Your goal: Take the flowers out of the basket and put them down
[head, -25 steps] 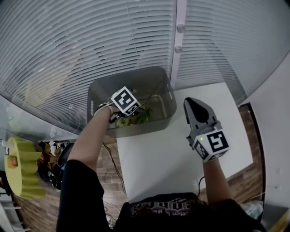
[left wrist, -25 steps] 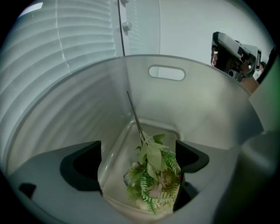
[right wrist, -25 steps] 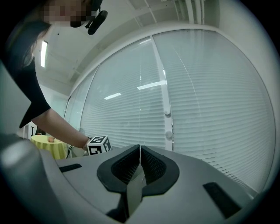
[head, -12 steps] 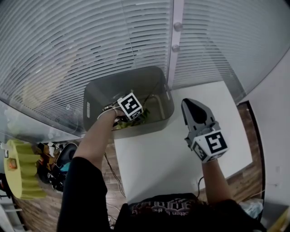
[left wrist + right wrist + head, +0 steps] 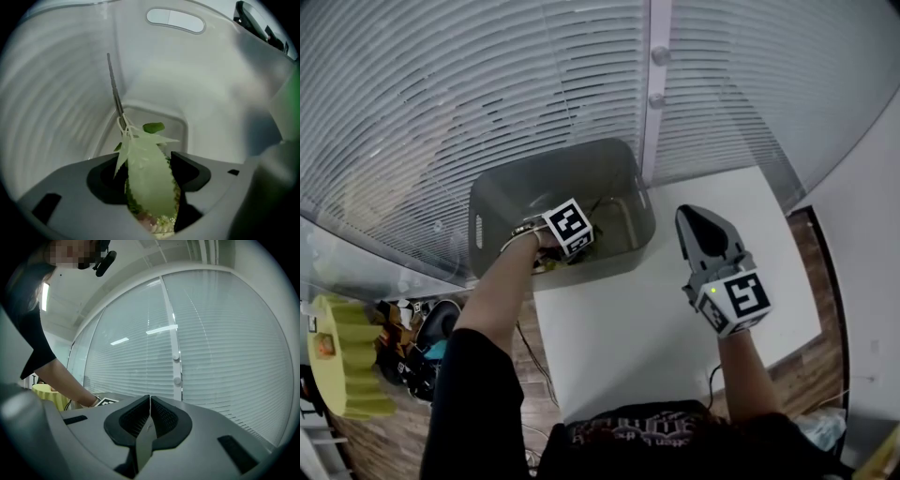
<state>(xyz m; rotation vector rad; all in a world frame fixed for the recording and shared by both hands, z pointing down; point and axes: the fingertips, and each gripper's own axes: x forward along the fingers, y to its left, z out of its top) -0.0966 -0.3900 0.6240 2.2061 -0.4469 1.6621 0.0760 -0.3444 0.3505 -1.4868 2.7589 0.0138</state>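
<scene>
A grey plastic basket (image 5: pixel 502 183) stands at the far left corner of the white table (image 5: pixel 675 319). My left gripper (image 5: pixel 565 242) reaches steeply down into it; its marker cube hides the fingertips in the head view. In the left gripper view the left gripper (image 5: pixel 149 168) has a flower (image 5: pixel 150 183) with pale green leaves between its jaws, which have just been closing and now press on it. A thin stem (image 5: pixel 115 93) runs up along the basket wall. My right gripper (image 5: pixel 701 217) hovers level over the table, right of the basket. The right gripper (image 5: pixel 150 401) is shut and empty.
Window blinds (image 5: pixel 534 84) rise directly behind the basket and table. A yellow ribbed object (image 5: pixel 342 356) and clutter sit on the floor at the left. The basket wall has a handle slot (image 5: pixel 176 21). The table's left edge runs just below the basket.
My left hand has sunk deeper into the basket, and the marker cube now sits lower inside it. The right gripper has stayed where it was.
</scene>
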